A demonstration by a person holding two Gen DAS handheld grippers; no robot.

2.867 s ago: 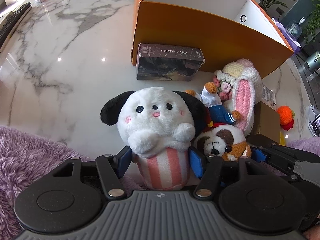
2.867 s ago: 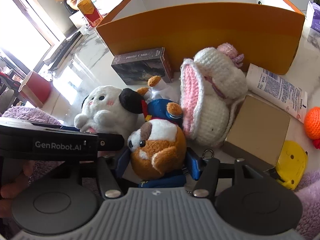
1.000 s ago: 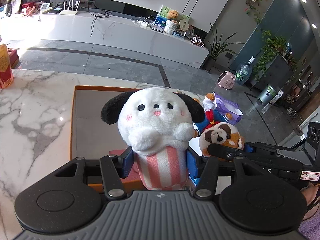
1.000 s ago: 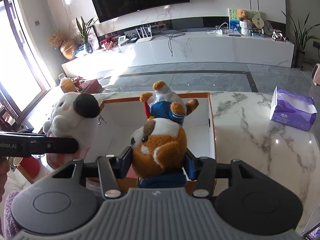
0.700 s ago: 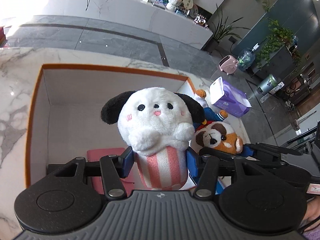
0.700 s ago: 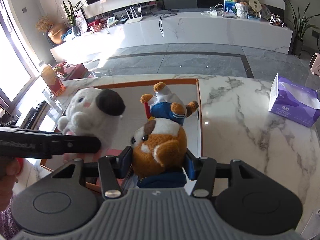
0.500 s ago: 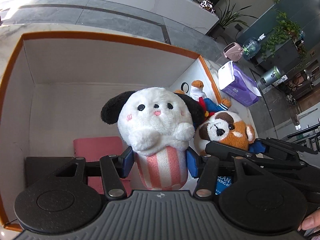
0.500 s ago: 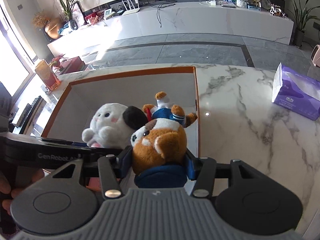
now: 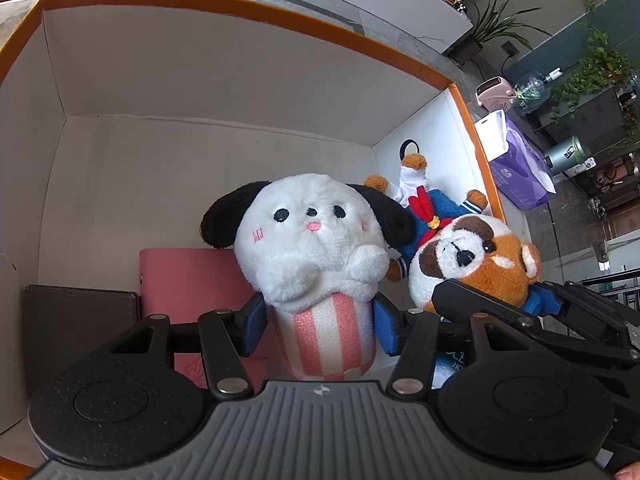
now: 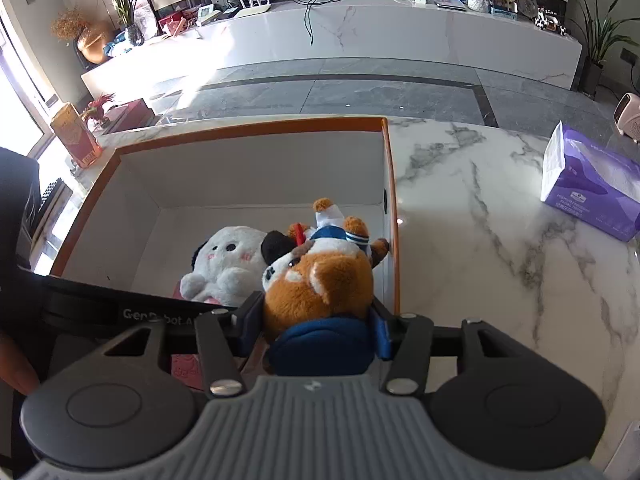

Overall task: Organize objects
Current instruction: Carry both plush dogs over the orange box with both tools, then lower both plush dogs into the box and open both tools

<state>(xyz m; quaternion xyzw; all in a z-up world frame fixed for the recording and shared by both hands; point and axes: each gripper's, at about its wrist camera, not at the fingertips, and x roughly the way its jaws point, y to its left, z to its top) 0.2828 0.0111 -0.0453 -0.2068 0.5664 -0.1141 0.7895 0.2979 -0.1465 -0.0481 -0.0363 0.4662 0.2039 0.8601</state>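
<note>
Both toys are inside the orange-rimmed box, side by side at its right end. The left gripper has its blue fingers clamped on the pink-and-white striped base of the white puppy plush, which sits upright. The right gripper has its fingers closed on the blue lower part of the brown-and-white dog plush, head tipped forward, close against the box's right wall. The two plushes touch. A pink wallet and a dark brown wallet lie on the box floor to the left of the puppy. The box stands on the marble surface; a purple tissue box sits well apart to the right.
</note>
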